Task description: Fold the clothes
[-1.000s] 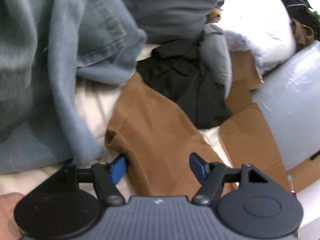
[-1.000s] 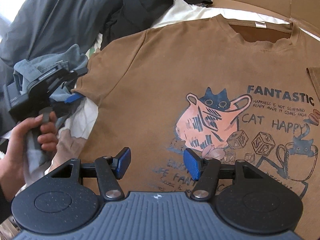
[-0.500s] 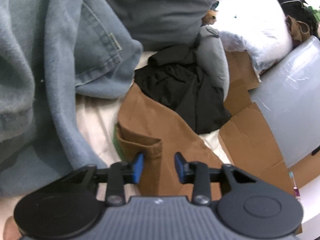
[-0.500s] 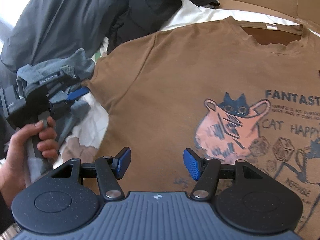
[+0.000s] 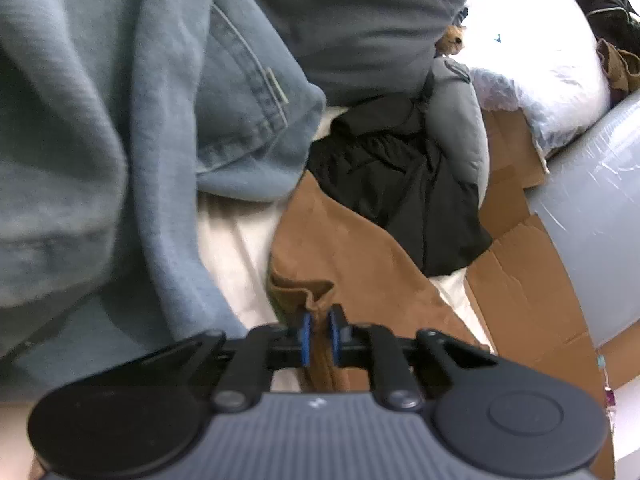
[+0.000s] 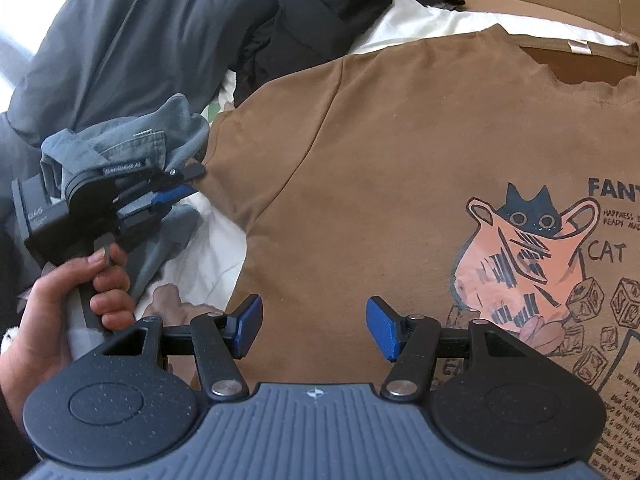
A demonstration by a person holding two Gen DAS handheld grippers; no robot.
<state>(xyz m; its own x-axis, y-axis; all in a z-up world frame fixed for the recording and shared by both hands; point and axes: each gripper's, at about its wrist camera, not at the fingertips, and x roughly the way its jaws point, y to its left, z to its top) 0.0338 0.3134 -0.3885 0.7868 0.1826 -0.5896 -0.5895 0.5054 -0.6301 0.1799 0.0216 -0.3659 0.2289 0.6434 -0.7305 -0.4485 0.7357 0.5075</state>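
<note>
A brown T-shirt with a cat print lies spread flat, front up, collar at the far right. Its sleeve reaches toward the clothes pile. My left gripper has its jaws closing on the sleeve's hem, and the blue pads pinch the bunched brown cloth. The right wrist view shows that same left gripper at the sleeve's edge, held by a hand. My right gripper hovers open over the shirt's lower body, with only flat cloth below its pads.
A pile lies beside the sleeve: light blue denim, a dark grey garment and a black one. White bedding shows beneath. Flattened cardboard and a grey plastic-wrapped bulk lie to the right.
The left gripper's jaws have closed from wide apart onto the brown sleeve hem, which now bunches up between the pads. The right gripper has slid left across the shirt, staying open.
</note>
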